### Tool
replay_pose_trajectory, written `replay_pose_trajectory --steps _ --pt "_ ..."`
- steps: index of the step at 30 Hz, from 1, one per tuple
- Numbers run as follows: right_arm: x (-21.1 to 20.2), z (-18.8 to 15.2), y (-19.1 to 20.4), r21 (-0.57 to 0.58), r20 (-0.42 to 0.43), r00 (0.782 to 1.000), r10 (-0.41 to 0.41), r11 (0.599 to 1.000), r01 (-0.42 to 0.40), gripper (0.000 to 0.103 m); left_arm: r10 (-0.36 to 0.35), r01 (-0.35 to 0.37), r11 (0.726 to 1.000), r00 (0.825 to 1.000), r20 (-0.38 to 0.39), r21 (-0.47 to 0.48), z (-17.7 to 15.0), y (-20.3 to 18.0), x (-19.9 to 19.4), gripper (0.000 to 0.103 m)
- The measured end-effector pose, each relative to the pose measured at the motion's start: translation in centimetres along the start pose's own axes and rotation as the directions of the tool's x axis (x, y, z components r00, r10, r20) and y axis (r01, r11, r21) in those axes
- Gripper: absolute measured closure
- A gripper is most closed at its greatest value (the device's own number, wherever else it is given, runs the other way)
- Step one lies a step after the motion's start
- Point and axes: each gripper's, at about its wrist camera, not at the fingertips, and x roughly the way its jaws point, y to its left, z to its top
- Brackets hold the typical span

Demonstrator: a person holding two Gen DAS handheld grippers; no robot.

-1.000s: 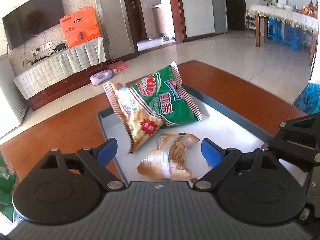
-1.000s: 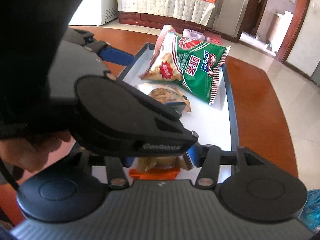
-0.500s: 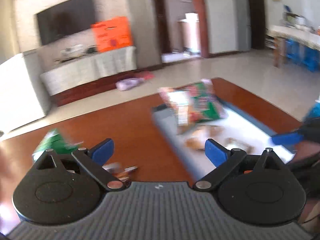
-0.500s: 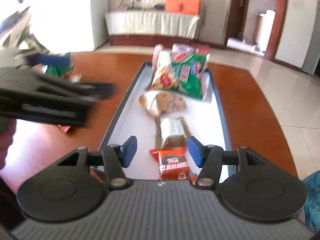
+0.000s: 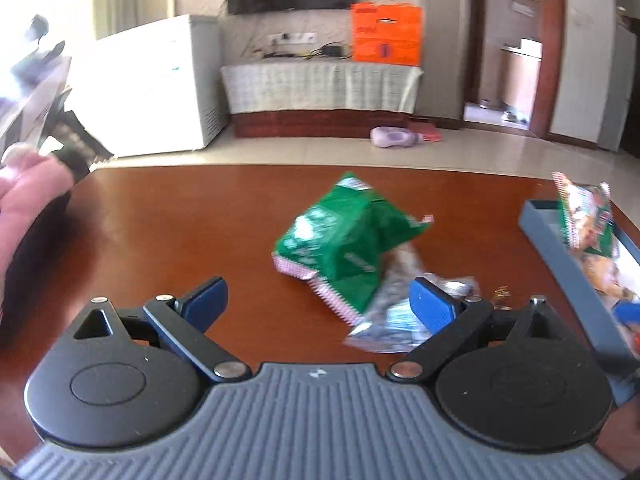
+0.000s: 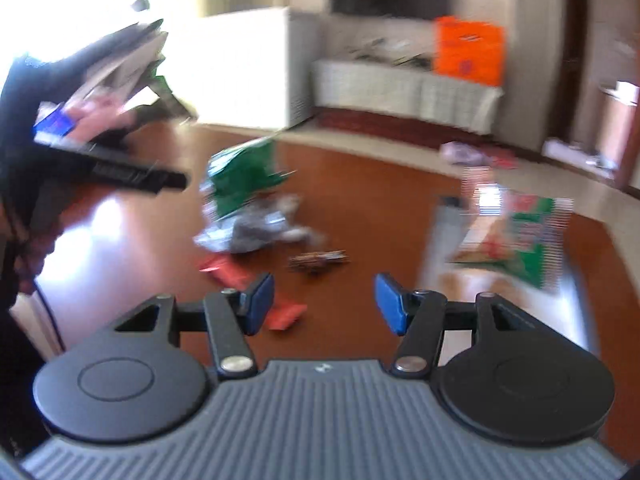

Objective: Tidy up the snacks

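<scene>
We see the left gripper (image 5: 318, 302) with its fingers spread wide, holding nothing, above the table (image 5: 180, 216). The right gripper (image 6: 324, 300) is likewise parted and empty. A crumpled green snack bag (image 5: 344, 240) lies mid-table, overlapping a silvery wrapper (image 5: 394, 320) beside the left gripper's right finger. Another green packet (image 5: 586, 216) leans in the grey tray (image 5: 560, 248) at the right.

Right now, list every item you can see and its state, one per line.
Left gripper: open, empty, over the table.
Right gripper: open, empty.
Green bag: crumpled, lying on the table, outside the tray.
Silver wrapper: lying beside the green bag, touching it.
Tray: on the table, holding snacks.
Chip bag: leaning in the tray.
</scene>
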Motion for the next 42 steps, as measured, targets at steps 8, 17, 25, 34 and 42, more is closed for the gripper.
replay_pose_trajectory --steps 8,17,25,34,42 --pt "7.9 1.3 5.9 -0.251 -0.152 0.988 -0.038 0.968 -0.001 0.038 0.028 -0.029 0.999 0.999 -0.041 -0.025 0.5 3.0 1.1 0.004" --pt "8.7 1.0 2.8 -0.055 -0.215 0.971 0.105 0.991 -0.119 0.022 -0.007 0.005 0.999 0.999 -0.038 -0.053 0.8 3.1 1.1 0.004" --pt "5.9 0.1 2.2 -0.025 -0.237 0.965 0.109 0.993 -0.118 0.075 -0.069 0.071 0.986 0.997 -0.022 0.149 0.0 -2.3 2.4 0.004" --pt "3.3 -2.2 -0.5 0.013 -0.251 0.965 0.077 0.997 -0.076 0.075 -0.108 0.119 0.920 0.993 -0.050 0.374 -2.1 -8.7 7.0 0.013" --pt "3.7 -2.0 0.1 -0.013 -0.255 0.965 0.053 0.998 -0.058 0.074 -0.136 0.159 0.963 0.984 -0.118 0.218 -3.4 -6.2 7.5 0.039"
